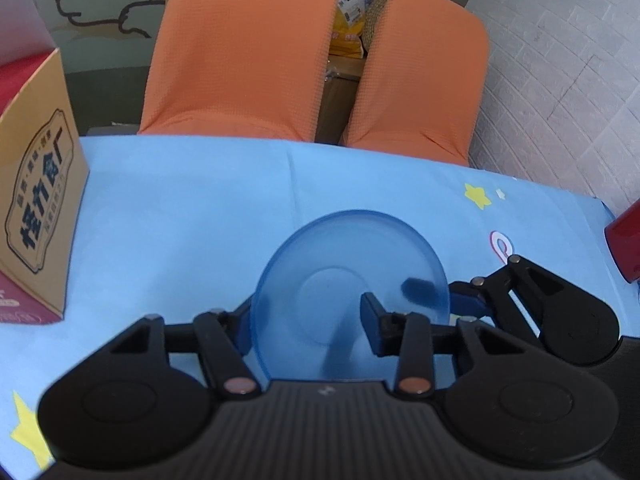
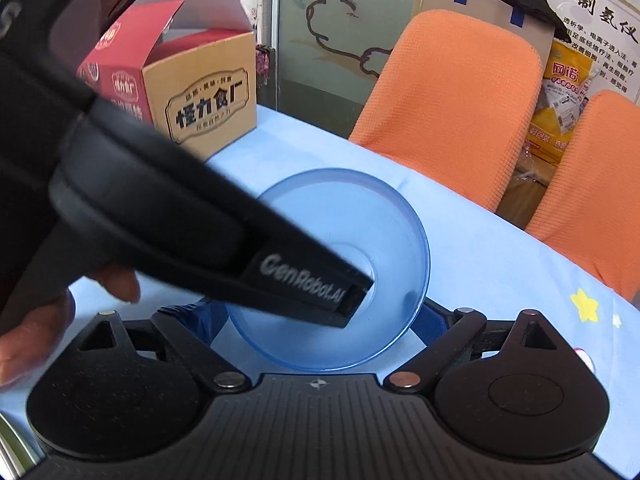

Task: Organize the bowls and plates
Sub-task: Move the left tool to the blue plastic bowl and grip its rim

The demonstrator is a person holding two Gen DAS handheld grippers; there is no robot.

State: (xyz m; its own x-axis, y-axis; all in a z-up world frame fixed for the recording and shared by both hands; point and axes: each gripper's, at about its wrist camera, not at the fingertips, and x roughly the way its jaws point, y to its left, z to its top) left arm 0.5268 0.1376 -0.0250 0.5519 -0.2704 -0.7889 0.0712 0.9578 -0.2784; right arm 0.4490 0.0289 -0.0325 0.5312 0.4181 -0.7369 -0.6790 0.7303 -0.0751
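A translucent blue bowl (image 1: pixel 352 280) sits on the blue tablecloth (image 1: pixel 180 220). My left gripper (image 1: pixel 308 320) is around its near-left rim: one finger outside the wall, the other finger (image 1: pixel 374 326) inside the bowl; whether it pinches the wall is unclear. In the right wrist view the same bowl (image 2: pixel 360 216) lies between my right gripper's (image 2: pixel 316 320) spread fingers, one on each side. The left gripper's body (image 2: pixel 200 232) crosses over the bowl there. The right gripper's finger (image 1: pixel 466 300) shows at the bowl's right side in the left wrist view.
A tan and red carton (image 1: pixel 36 200) stands at the table's left, also in the right wrist view (image 2: pixel 180 84). Two orange chairs (image 1: pixel 248 48) stand at the far edge. A red object (image 1: pixel 624 244) is at the right edge.
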